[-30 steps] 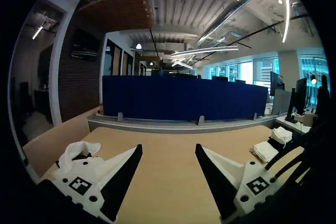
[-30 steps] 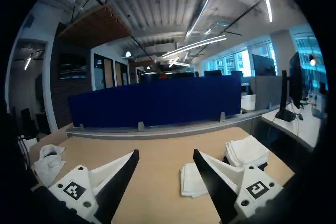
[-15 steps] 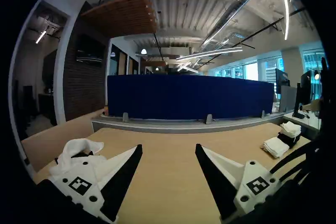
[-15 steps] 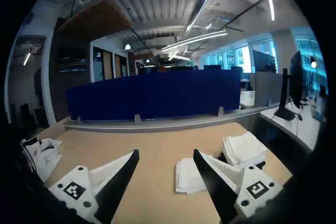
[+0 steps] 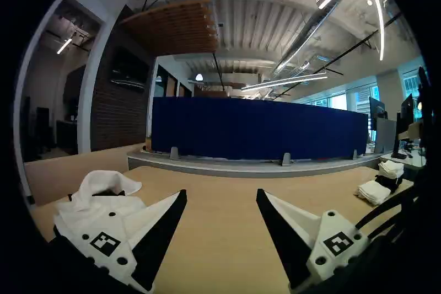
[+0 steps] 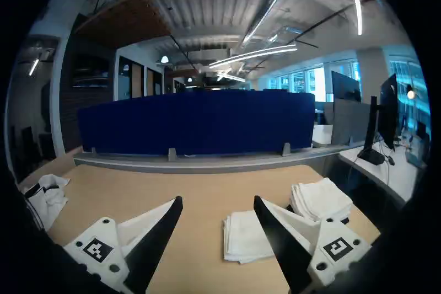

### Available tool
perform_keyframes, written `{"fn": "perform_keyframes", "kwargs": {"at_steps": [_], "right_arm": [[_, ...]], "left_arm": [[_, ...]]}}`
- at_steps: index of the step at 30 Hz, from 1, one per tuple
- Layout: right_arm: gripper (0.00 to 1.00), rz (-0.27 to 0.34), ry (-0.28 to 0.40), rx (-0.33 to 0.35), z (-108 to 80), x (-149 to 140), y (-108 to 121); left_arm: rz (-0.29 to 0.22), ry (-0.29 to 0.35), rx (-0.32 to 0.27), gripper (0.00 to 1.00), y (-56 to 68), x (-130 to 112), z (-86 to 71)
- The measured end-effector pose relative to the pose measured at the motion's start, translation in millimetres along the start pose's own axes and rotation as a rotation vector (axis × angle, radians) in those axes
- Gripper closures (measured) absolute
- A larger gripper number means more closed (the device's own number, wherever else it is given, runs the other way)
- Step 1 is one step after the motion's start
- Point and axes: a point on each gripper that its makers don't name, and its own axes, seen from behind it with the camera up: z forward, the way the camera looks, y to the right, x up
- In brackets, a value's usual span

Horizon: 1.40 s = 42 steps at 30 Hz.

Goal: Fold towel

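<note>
Pale tan wood-grain worktop [image 6: 165, 189] across the lower frame. White folded towels [image 6: 242, 230] at lower right; a white crumpled towel [image 5: 105, 183] at lower left. Deep blue partition [image 6: 193, 120] mid-frame. The left tool [image 5: 220, 193] and right tool [image 6: 216, 200] are white with black inner faces and black-and-white square markers.

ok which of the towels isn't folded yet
The crumpled towel on the far left; the flat towel and the stack on the right are neatly folded.

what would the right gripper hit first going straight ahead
Likely nothing near: the right gripper points over bare table toward the blue divider; folded towel sits slightly right. Depth unclear.
</note>
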Motion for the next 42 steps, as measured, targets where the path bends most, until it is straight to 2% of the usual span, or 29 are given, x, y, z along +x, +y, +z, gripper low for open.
{"fn": "perform_keyframes", "kwargs": {"at_steps": [6,11,15,24,32,42], "right_arm": [[0.00,-0.027,0.000,0.013,5.2,-5,-12],[0.00,-0.034,0.006,0.016,5.9,-3,-16],[0.00,-0.032,0.011,0.010,6.0,-2,-15],[0.00,-0.040,0.009,0.016,4.1,1,-20],[0.00,-0.018,0.017,0.021,-0.8,1,-18],[0.00,0.004,0.054,0.027,-9.4,12,-8]], "left_arm": [[-0.004,0.000,0.000,0.06,-0.7,-20,3.4],[0.004,0.014,-0.009,0.06,-1.7,-23,4.3],[0.021,0.012,-0.005,0.06,-7.2,-25,3.0],[0.013,0.003,-0.010,0.06,-10.3,-32,1.0],[0.058,-0.010,-0.026,0.06,-0.1,-39,2.4],[0.062,-0.010,-0.022,0.06,2.3,-38,3.1]]}}
